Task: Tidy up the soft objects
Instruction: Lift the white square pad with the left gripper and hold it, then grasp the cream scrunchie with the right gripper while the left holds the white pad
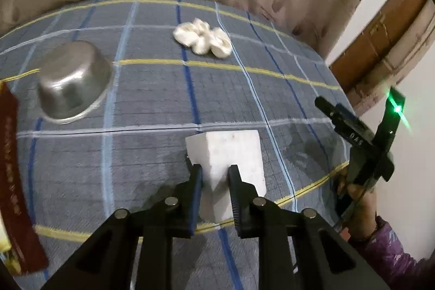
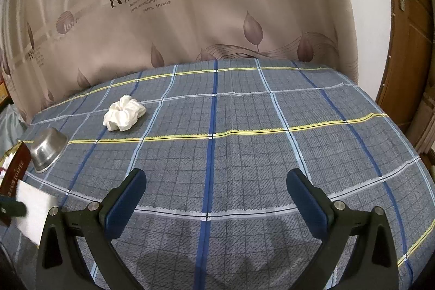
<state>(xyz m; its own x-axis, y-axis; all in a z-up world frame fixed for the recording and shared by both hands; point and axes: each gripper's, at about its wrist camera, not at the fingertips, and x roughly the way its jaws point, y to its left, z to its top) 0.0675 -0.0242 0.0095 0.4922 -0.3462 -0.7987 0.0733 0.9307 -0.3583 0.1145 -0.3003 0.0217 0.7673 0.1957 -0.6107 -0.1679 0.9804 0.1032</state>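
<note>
A white foam block (image 1: 231,151) is pinched between the two fingers of my left gripper (image 1: 216,175), which is shut on its near corner; the block hangs just above the blue plaid cloth (image 1: 152,105). The same block (image 2: 35,204) shows blurred at the far left of the right wrist view. A crumpled white scrunchie (image 1: 202,36) (image 2: 124,113) lies further back on the cloth. My right gripper (image 2: 216,182) stands open over the cloth's middle with nothing between its blue pads.
A steel bowl (image 1: 73,83) (image 2: 47,150) lies tipped at the left, beside a dark red box (image 1: 16,181) (image 2: 13,170). A patterned curtain (image 2: 217,12) hangs behind. A wooden door (image 2: 407,45) is at the right. A hand (image 1: 359,195) in a purple sleeve holds the other gripper.
</note>
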